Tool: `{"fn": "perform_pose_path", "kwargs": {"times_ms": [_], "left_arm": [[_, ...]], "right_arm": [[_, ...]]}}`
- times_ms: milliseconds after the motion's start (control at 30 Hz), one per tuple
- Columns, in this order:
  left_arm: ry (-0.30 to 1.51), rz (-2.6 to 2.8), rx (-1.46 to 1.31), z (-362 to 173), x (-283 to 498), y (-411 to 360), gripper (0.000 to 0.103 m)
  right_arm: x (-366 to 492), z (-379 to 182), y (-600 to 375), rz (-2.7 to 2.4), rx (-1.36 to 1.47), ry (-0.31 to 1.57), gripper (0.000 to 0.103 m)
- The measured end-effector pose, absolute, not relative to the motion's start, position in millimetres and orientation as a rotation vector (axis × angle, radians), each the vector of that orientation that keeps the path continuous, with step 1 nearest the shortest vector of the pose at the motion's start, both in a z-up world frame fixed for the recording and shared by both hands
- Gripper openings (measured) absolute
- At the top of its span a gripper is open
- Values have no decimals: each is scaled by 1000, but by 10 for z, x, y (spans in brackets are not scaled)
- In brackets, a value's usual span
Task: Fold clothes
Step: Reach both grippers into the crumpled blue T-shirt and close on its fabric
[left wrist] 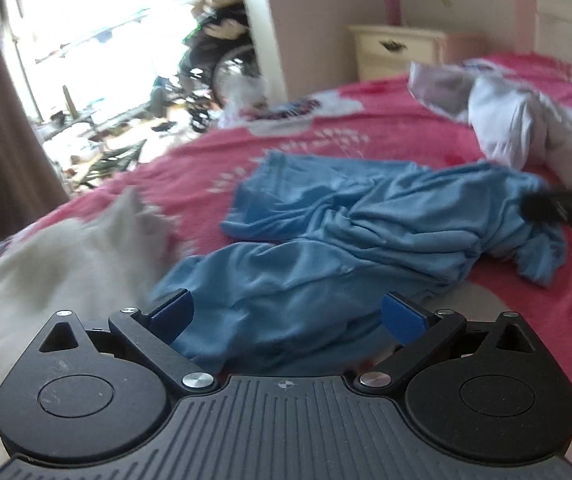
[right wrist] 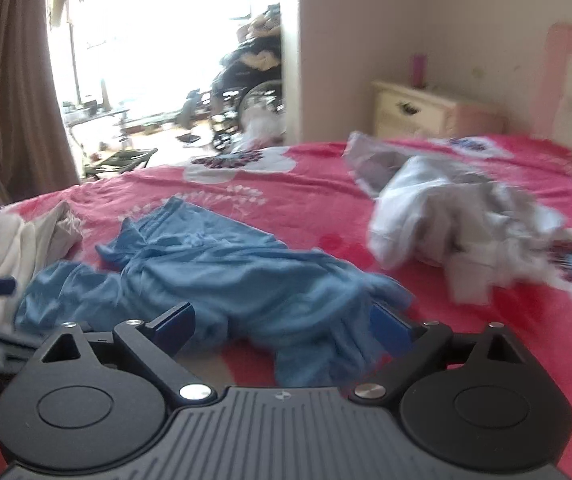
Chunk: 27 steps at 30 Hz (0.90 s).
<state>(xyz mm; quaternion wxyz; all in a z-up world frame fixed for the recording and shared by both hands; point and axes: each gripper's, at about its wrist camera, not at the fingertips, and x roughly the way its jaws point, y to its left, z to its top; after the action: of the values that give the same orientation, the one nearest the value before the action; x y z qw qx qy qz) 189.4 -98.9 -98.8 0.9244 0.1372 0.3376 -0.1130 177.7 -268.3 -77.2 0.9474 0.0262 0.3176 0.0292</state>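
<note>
Pink bedspread [left wrist: 426, 128] carries crumpled blue garment [left wrist: 326, 240] mid-bed, white clothes pile [right wrist: 446, 220] behind it. Left gripper [left wrist: 286, 316] spread wide over blue cloth; right gripper [right wrist: 286, 322] wide, cloth between its fingers. Only left view shows the right gripper's tip at the garment's far end.

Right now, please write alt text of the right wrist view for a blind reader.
A crumpled blue cotton garment lies on a pink floral bedspread, between the open fingers of the right gripper. A pale grey-white clothes heap lies behind.
</note>
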Motion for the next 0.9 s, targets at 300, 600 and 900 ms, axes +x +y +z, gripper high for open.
{"fn": "perform_pose_path", "kwargs": {"times_ms": [300,600,900], "left_arm": [[734,-252,320,-1280,2181,-1124,99],[688,-282,341,-1228,1990,-1263,48],[702,-389,205,-814,1526,-1174,23]], "right_arm": [[2692,-1222,-2565,68,64,807,83],[2607,-1156,-2432,46,-28,823,20],[1761,-551,-2699,130,114,746,18]]}}
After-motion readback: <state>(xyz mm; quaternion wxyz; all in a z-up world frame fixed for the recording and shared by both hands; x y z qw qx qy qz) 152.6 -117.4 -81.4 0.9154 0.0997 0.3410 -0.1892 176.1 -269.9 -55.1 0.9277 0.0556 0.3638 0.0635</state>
